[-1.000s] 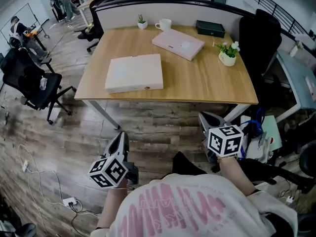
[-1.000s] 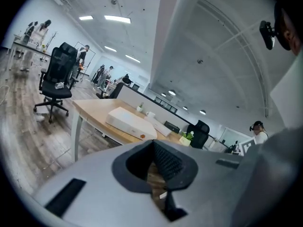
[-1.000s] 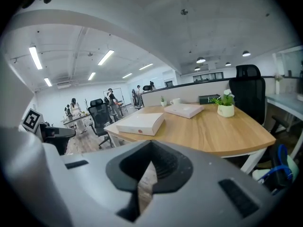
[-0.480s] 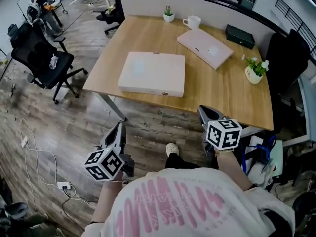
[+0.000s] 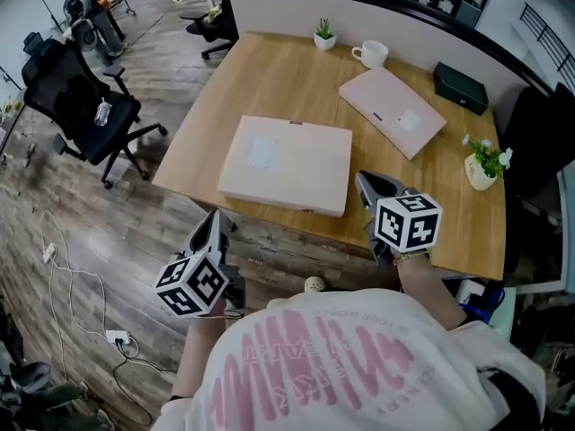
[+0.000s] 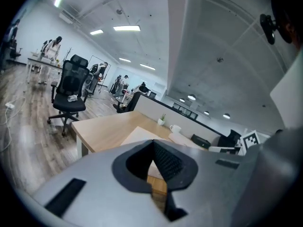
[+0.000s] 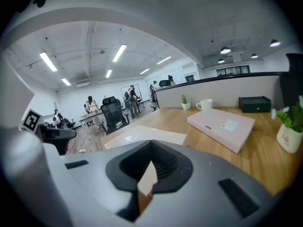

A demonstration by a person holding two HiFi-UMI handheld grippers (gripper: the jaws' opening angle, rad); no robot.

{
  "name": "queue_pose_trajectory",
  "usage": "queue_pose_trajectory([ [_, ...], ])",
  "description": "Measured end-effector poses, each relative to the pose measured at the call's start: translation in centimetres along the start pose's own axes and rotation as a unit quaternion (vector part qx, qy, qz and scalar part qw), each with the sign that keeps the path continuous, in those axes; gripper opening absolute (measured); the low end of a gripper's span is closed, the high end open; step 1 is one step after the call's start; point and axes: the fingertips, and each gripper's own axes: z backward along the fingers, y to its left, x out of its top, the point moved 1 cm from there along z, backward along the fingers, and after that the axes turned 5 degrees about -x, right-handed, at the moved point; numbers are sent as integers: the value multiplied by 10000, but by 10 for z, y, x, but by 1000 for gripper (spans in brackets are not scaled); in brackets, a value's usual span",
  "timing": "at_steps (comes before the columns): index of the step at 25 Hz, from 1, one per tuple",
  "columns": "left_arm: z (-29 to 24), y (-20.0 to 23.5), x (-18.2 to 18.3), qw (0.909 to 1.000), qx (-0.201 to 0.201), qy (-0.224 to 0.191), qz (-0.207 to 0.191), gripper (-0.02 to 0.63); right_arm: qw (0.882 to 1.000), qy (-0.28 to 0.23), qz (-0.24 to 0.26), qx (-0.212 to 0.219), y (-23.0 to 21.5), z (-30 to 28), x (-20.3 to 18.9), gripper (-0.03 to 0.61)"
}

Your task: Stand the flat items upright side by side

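Left gripper (image 5: 214,220) and right gripper (image 5: 367,183) are hovering, jaws closed, empty; the flat box (image 5: 286,162) is looking stiff, light: pinch its near edge.

I look down on a light wooden table (image 5: 243,88) in the upper middle of the head view, backed by a pale partition (image 5: 287,12) with a dark top edge. Grey-brown plank floor (image 5: 72,196) fills the left side. A black office chair (image 5: 81,97) stands there, and a white cable (image 5: 49,253) trails to a power strip (image 5: 117,338). In the right gripper view, strip lights (image 7: 119,52) run along a pale ceiling (image 7: 156,37).
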Motion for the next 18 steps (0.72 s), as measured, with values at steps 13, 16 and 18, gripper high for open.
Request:
queue_pose_trajectory([
  [13,-70,40,-60,9906,-45,902,1026,97,9914,861,34,985,-26,-141,36,152],
  [16,-77,47,-73,9841,-302,1353,1114,177,9857,1192,193,1175,-16,-171,38,224],
  [18,-84,48,-84,9755,-582,1754,1198,228,9768,1573,581,1328,-6,-188,33,275],
])
